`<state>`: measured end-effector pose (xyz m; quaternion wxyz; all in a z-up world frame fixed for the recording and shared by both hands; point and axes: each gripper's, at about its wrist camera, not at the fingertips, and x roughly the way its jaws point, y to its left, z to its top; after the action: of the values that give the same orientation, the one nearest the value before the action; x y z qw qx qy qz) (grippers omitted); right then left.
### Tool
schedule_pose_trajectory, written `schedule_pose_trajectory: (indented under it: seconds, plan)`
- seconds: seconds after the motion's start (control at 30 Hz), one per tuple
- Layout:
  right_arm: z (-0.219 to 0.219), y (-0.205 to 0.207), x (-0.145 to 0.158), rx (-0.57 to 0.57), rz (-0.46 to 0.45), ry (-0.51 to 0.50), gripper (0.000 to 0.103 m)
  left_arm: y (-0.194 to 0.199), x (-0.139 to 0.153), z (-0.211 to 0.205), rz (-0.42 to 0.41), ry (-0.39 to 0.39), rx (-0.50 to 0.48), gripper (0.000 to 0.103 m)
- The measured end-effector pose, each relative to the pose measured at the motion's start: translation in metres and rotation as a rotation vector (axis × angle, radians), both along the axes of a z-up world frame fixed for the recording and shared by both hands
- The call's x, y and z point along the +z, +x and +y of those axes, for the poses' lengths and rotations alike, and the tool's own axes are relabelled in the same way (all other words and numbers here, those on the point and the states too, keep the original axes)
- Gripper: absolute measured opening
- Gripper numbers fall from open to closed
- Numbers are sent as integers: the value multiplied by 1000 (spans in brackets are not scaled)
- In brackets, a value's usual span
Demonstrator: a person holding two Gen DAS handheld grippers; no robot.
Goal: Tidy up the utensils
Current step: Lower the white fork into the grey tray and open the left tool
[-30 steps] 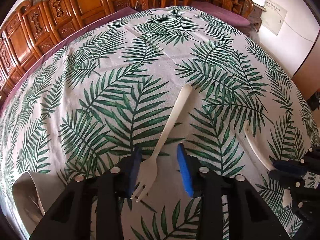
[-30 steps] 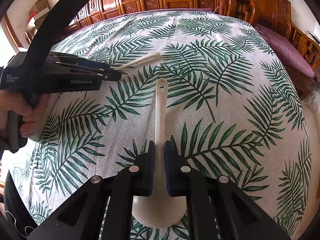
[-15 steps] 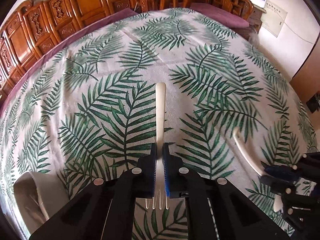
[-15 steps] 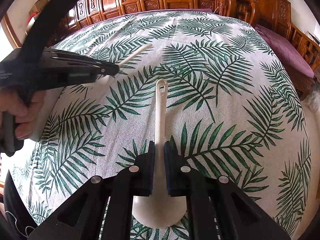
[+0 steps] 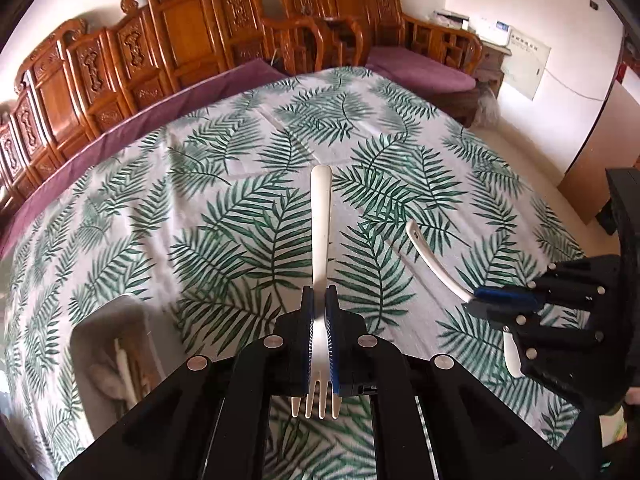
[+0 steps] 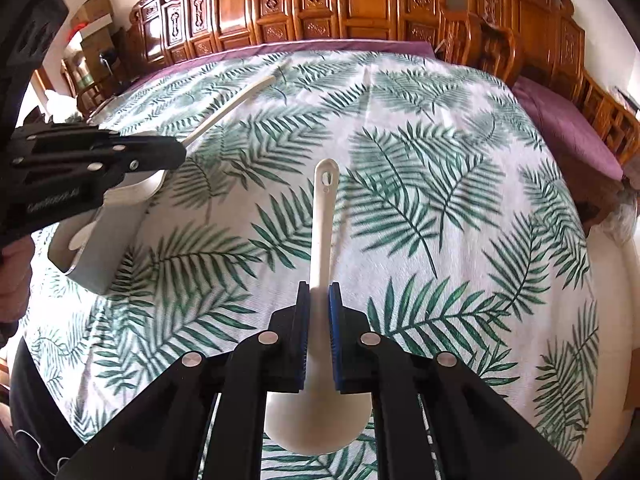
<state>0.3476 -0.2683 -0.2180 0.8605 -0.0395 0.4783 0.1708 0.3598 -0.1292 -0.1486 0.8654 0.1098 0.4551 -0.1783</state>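
My left gripper (image 5: pixel 319 300) is shut on a white plastic fork (image 5: pixel 321 224), handle pointing away, tines toward the camera, held above the leaf-print tablecloth (image 5: pixel 240 184). My right gripper (image 6: pixel 319 298) is shut on a white spoon (image 6: pixel 323 216), bowl toward the camera, also lifted off the cloth. Each gripper shows in the other's view: the right gripper (image 5: pixel 492 300) with the spoon (image 5: pixel 430 258) at right, the left gripper (image 6: pixel 176 152) with the fork (image 6: pixel 236 100) at upper left. A grey utensil holder (image 5: pixel 108 340) stands at lower left and holds a white utensil.
The grey holder (image 6: pixel 100 248) stands near the table's left edge under the left gripper. Carved wooden chairs (image 6: pixel 360 0) and purple cushions (image 6: pixel 560 120) ring the far side of the table. A hand (image 6: pixel 16 256) holds the left gripper.
My left gripper closed on the fork and lifted it off the cloth. My right gripper rose with the spoon. Both views now sit higher above the table.
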Motion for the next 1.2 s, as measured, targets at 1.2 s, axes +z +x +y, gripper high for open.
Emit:
schedule_pose_trajectory:
  seconds: [1.2]
  plan:
    - [126, -35, 59, 174, -85, -35, 11, -53, -7, 161, -5, -44, 263, 6]
